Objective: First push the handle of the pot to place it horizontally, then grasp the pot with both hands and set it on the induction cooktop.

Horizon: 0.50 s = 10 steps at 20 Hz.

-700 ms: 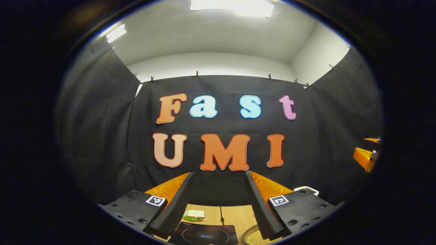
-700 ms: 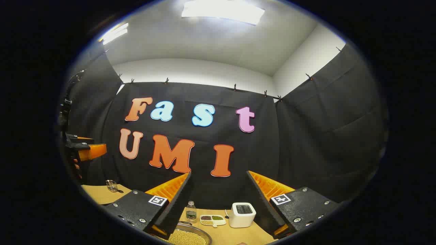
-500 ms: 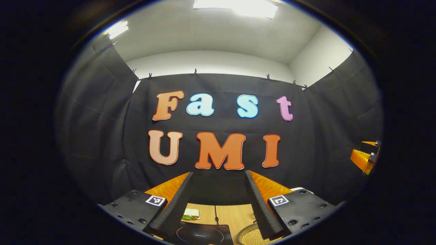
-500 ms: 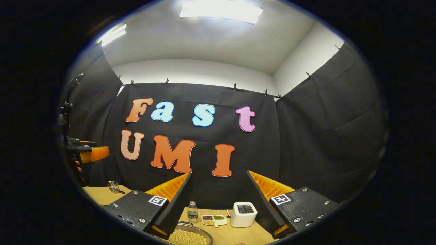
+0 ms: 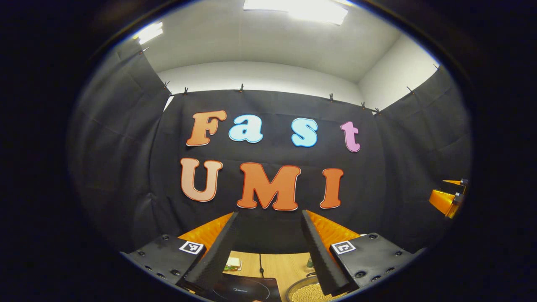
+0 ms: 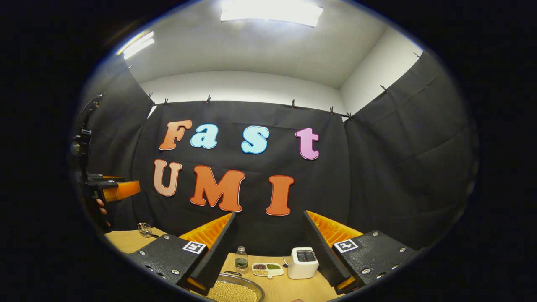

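Left gripper [image 5: 268,247] was released, fingers spread w/ nothing between them, held high above the table [image 5: 277,266]. Just past its tips, at 6 o'clock in the left gripper view, lay the black induction cooktop [image 5: 245,288]; the pot [image 5: 304,292], full of pale beans, sat at approx 5 o'clock, just beside the cooktop's right edge. A small sandwich [image 5: 233,264] lay farther back, beyond the cooktop.

Right gripper [image 6: 268,251] was also released, fingers wide apart, empty, up in the air. In the right gripper view the pot [image 6: 233,290] sat at 6 o'clock, near the left finger; handle not clear enough to tell its direction. Beyond it stood a small bottle [image 6: 241,257], a divided dish [image 6: 267,269] & a white toaster [image 6: 303,262]. At 9 o'clock the left gripper [image 6: 119,191] showed, farther off, w/ a hand [image 6: 100,207] holding it.
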{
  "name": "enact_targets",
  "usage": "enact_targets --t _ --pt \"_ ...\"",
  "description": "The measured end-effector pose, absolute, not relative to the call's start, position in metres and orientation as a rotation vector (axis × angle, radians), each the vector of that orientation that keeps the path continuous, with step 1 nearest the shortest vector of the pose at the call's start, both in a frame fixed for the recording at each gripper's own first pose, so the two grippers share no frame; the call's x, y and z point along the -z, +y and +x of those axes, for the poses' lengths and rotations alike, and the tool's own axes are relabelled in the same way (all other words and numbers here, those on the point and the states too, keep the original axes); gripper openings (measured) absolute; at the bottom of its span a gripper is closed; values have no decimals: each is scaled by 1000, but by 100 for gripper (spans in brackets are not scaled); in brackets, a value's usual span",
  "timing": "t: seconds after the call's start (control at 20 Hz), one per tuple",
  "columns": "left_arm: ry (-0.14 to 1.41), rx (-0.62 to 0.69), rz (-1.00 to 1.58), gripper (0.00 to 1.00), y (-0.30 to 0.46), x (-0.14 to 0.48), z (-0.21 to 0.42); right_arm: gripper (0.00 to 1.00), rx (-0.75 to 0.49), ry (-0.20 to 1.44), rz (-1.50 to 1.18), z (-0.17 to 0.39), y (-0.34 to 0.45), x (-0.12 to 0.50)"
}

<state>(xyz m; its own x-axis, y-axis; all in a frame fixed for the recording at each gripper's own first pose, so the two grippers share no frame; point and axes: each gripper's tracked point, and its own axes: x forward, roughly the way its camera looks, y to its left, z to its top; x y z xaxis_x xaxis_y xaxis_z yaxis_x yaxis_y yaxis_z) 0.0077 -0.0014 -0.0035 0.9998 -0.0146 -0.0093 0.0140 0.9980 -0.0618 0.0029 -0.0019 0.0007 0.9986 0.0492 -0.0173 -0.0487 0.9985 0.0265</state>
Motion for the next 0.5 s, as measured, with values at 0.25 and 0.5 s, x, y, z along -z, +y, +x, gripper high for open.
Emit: enact_targets --t 0.25,0.5 --pt "46 -6 -72 95 8 10 10 95 -54 16 28 2 -2 1" --pt "45 -5 -66 93 9 4 7 95 -95 54 39 0 11 14"
